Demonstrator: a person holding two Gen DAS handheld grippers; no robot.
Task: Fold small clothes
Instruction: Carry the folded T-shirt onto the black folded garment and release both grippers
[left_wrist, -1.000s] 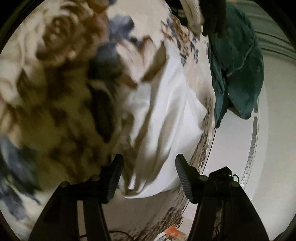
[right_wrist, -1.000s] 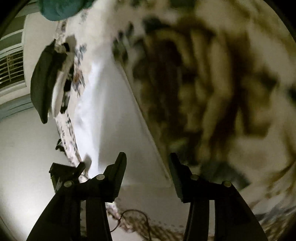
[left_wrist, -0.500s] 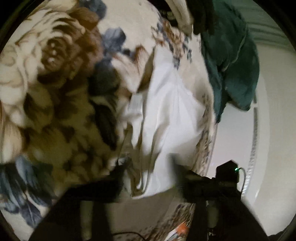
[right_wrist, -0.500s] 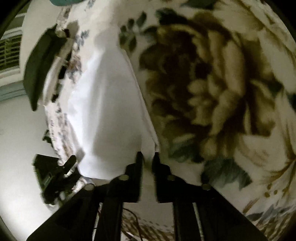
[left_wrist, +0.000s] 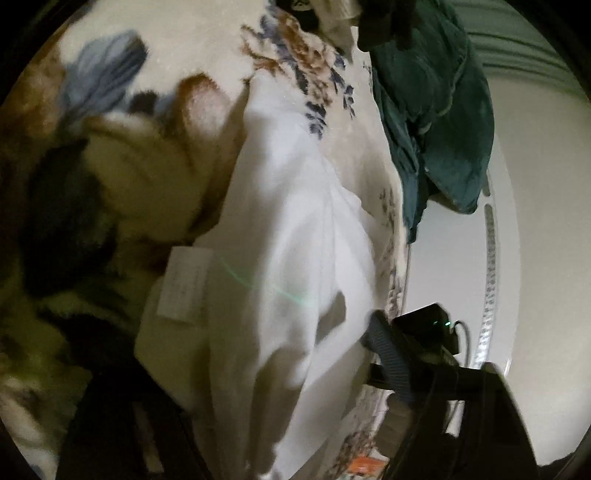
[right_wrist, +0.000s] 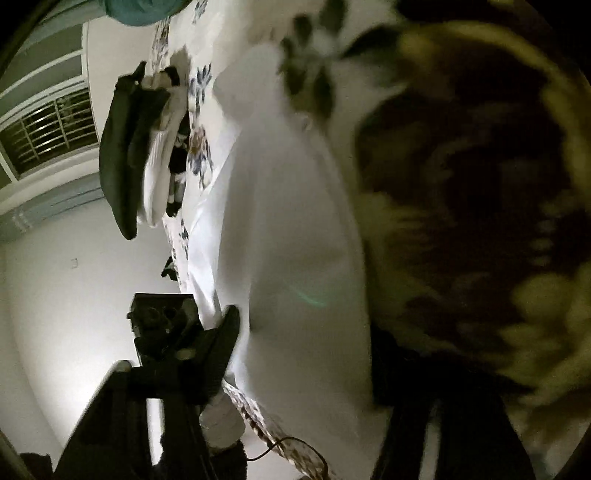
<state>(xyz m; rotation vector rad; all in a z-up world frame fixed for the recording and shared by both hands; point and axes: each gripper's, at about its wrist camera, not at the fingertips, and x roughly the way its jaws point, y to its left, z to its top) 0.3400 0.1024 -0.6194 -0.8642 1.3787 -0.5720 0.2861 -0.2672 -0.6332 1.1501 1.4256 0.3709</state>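
A white garment lies on a floral blanket and drapes toward the camera in the left wrist view, with a sewn-in label. Cloth covers my left gripper: the right finger shows and the left is hidden, so it appears shut on the garment's near edge. In the right wrist view the same white garment fills the middle. My right gripper is buried in it: only the left finger shows. It looks shut on the cloth.
A dark teal garment lies at the blanket's far right edge. A stack of folded dark and white clothes sits at the far end. A barred window and white walls lie beyond. An orange item lies below the bed edge.
Both grippers were open a second ago. The right one shut on the garment's edge half a second ago. Now both hold white cloth, which has lifted close to the cameras.
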